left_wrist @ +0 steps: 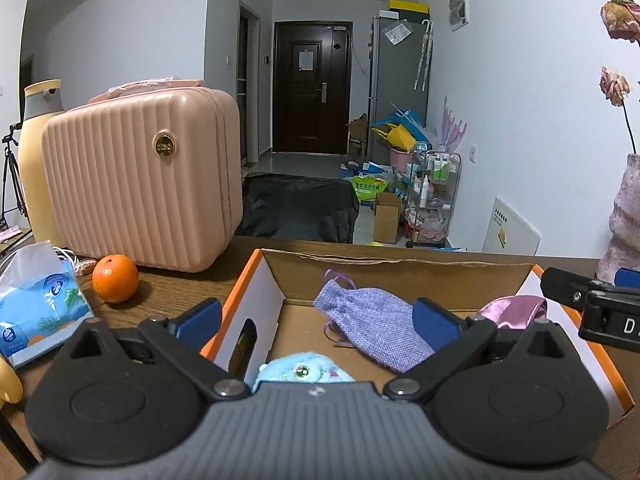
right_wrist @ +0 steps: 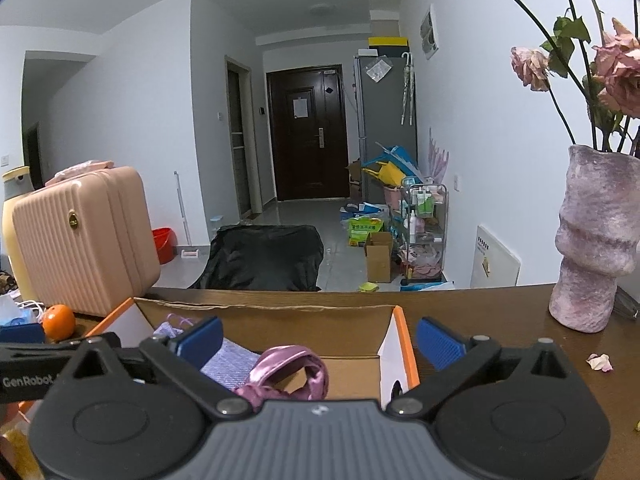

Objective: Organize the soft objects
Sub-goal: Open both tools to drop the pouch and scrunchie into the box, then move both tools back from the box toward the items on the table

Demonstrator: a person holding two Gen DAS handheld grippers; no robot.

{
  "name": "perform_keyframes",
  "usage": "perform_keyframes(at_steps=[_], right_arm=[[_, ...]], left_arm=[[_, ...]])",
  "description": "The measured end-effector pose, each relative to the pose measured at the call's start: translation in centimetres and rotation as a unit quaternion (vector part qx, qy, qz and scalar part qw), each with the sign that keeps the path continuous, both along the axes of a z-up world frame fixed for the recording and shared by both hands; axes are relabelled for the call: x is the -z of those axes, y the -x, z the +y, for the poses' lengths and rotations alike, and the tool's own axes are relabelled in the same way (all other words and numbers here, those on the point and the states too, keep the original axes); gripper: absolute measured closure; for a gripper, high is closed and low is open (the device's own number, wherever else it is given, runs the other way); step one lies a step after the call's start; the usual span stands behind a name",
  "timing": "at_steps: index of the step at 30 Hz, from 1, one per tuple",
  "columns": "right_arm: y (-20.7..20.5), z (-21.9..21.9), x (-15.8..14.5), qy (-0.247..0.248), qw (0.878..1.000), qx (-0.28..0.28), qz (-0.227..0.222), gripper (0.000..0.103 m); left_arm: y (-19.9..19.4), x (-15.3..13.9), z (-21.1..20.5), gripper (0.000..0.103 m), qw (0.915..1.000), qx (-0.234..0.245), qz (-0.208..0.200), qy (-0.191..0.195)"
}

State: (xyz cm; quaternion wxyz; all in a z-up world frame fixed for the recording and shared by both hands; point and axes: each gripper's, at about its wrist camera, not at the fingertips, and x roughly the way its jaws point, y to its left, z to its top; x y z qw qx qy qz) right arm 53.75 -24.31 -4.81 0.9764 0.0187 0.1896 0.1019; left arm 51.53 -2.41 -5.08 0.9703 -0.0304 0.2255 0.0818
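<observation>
An open cardboard box (left_wrist: 400, 276) with orange edges sits on the wooden table. Inside lie a lilac drawstring pouch (left_wrist: 372, 322), a pink satin scrunchie (left_wrist: 516, 310) and a pale blue plush toy (left_wrist: 302, 370) at the near wall. My left gripper (left_wrist: 316, 326) is open over the box, its blue pads wide apart with nothing pressed between them. In the right wrist view the scrunchie (right_wrist: 290, 372) and the pouch (right_wrist: 230, 362) lie in the box (right_wrist: 280, 326) below my open right gripper (right_wrist: 320, 344), which straddles the box's right wall.
A pink ribbed case (left_wrist: 140, 184) stands on the table at the left, with an orange (left_wrist: 115, 278) and a tissue pack (left_wrist: 38, 312) in front of it. A mottled pink vase (right_wrist: 596, 240) with dried roses stands at the right. Beyond the table's far edge is the floor.
</observation>
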Motion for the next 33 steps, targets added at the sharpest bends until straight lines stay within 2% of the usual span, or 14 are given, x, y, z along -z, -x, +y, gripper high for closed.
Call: perform_keyframes(at_steps=[14, 33], right_arm=[[3.3, -0.8, -0.2, 0.002, 1.0, 0.017, -0.01, 0.0], [11.4, -1.2, -0.2, 0.013, 1.0, 0.02, -0.015, 0.0]], left_arm=[[2.3, 0.0, 0.2, 0.0, 0.9999, -0.001, -0.009, 0.005], [9.0, 0.1, 0.1, 0.0, 0.9999, 0.007, -0.013, 0.006]])
